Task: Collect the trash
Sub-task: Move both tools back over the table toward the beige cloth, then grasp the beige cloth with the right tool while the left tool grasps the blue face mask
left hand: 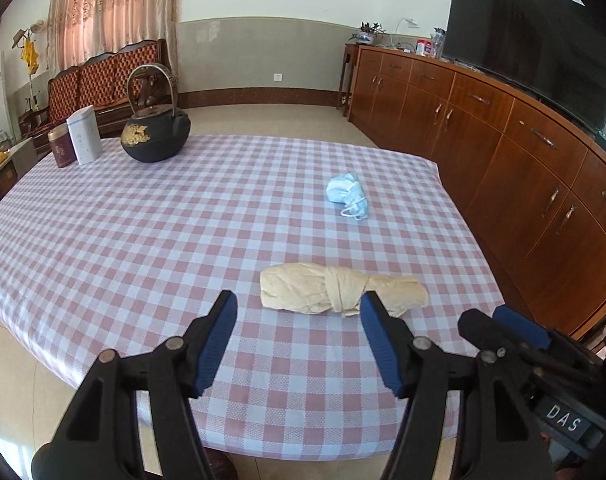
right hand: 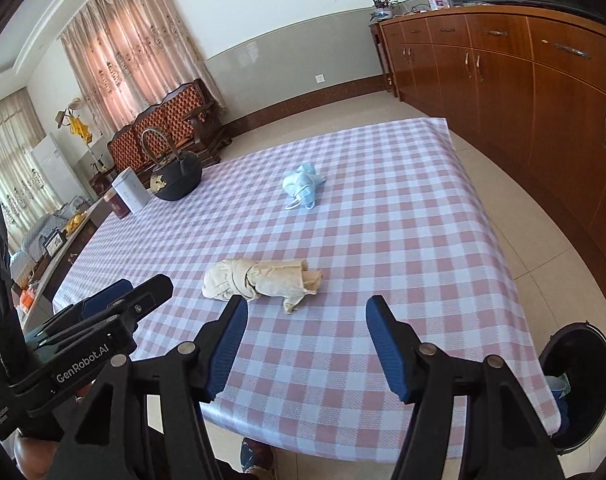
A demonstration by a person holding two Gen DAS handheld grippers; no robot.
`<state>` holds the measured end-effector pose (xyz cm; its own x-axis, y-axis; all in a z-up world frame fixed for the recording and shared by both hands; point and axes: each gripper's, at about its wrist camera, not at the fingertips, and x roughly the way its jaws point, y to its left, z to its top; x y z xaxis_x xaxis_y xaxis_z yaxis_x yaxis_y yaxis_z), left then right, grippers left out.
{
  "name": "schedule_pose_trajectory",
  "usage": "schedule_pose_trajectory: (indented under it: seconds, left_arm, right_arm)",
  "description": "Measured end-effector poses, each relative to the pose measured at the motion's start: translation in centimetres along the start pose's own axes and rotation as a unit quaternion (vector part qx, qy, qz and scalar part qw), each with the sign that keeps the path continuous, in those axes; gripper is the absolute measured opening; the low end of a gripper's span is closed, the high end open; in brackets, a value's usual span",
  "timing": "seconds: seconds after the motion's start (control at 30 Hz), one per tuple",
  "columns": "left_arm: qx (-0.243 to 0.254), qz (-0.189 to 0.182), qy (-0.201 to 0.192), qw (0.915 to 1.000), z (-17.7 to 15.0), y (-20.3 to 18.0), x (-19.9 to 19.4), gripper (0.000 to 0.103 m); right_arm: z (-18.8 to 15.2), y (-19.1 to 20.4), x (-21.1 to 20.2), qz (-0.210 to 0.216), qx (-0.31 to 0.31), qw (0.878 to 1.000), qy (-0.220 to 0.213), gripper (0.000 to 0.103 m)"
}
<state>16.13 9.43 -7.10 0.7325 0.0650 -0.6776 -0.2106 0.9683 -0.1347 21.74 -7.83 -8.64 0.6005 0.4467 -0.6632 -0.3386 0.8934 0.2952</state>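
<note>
The bin sits half cut off, its contents perhaps cups.

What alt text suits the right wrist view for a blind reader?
Open blue-padded right tongs hover over a pink checked tablecloth, facing a knotted beige paper bundle. Beyond lie a crumpled blue face mask and a black iron teapot.

Left gripper gapes near beige wrapper; blue mask beyond.

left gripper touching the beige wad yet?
Apart. Right wrist view shows the left gripper short of the beige wad, checked cloth between them.
</note>
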Motion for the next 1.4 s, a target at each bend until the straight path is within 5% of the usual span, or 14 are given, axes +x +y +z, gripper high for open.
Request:
schedule_pose_trajectory:
  seconds: [0.47, 0.87, 1.4]
  left_arm:
    - [-0.028, 0.021, 0.012, 0.9993, 0.8, 3.6, 2.1, 0.065]
    - [-0.037, 0.022, 0.028, 0.9987, 1.2, 4.7, 4.3, 0.065]
    - [-0.015, -0.009, 0.040, 0.9990, 2.5, 1.4, 7.5, 0.065]
  right_arm:
    - [1.5, 2.5, 7.0, 0.024, -0.014, 0.999, 0.037, 0.065]
    - [1.9, 4.1, 11.6, -0.030, -0.062, 0.996, 0.057, 0.073]
    - [5.7, -4.1, 11.8, -0.099, 0.007, 0.995, 0.027, 0.073]
